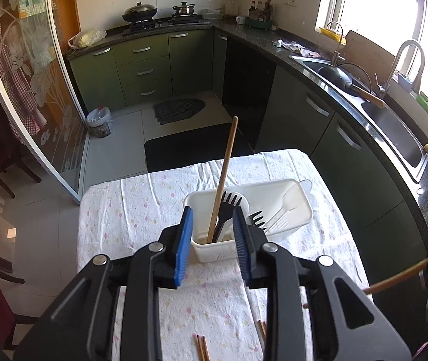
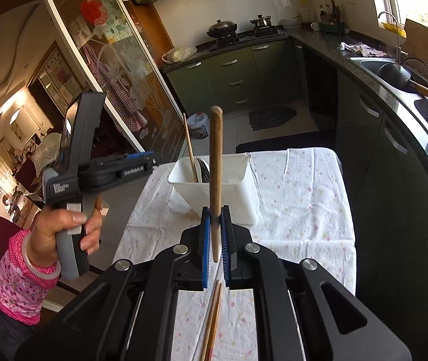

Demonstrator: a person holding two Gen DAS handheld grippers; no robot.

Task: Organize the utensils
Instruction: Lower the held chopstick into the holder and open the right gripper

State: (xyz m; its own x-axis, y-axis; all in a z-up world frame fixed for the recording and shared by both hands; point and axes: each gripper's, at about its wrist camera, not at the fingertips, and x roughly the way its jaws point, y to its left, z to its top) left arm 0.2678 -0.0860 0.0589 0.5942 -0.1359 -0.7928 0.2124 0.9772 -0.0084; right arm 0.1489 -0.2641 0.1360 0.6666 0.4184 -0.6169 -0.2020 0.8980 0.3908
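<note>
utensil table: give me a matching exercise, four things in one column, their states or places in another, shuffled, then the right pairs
1. left claw
2. right claw
3. black fork
4. loose chopsticks

a. lying flat on the tablecloth
b. open, holding nothing
c. standing in the white caddy
d. shut on a wooden stick

Pairs: 1-b, 2-d, 3-c, 4-a
</note>
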